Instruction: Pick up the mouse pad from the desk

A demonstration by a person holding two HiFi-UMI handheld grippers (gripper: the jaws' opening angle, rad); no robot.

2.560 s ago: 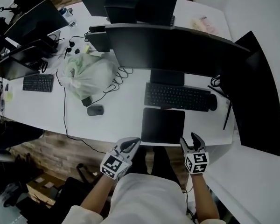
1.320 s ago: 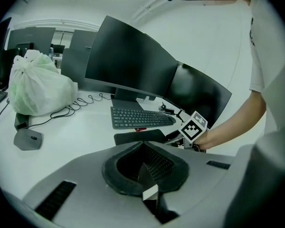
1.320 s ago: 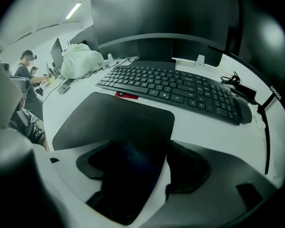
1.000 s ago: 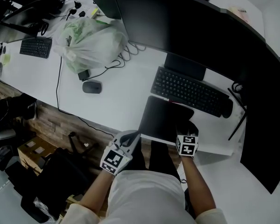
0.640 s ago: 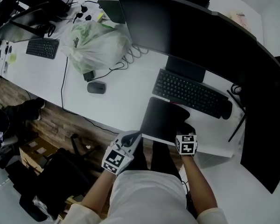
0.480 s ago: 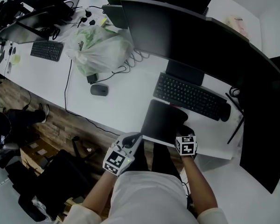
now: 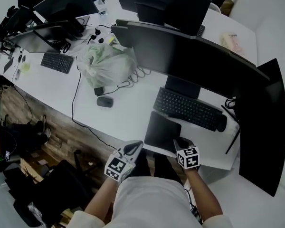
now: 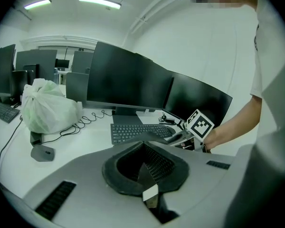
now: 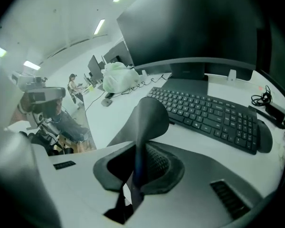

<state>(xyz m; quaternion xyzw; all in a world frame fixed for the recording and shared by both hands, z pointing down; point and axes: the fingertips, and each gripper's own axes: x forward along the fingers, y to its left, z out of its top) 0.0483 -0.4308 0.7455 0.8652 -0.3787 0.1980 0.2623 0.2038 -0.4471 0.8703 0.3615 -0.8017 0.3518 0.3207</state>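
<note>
The dark mouse pad (image 7: 162,131) lies in front of the black keyboard (image 7: 187,109), its near right edge lifted off the white desk (image 7: 128,113). My right gripper (image 7: 180,143) has that edge between its jaws, which are closing and pressing on it. In the right gripper view the mouse pad (image 9: 146,118) curls upward out of the right gripper (image 9: 137,171). My left gripper (image 7: 134,147) hovers off the desk's front edge, left of the pad, touching nothing. The left gripper (image 8: 147,174) shows its jaws together and empty.
A wide curved monitor (image 7: 190,61) stands behind the keyboard. A grey mouse (image 7: 104,102) and a tied plastic bag (image 7: 107,65) with cables sit to the left. A second keyboard (image 7: 57,62) and more screens lie far left. A black panel (image 7: 259,127) stands at right.
The right gripper has shut on the pad's near edge and risen, bending that edge up off the desk. The left gripper has risen slightly beside the desk edge.
</note>
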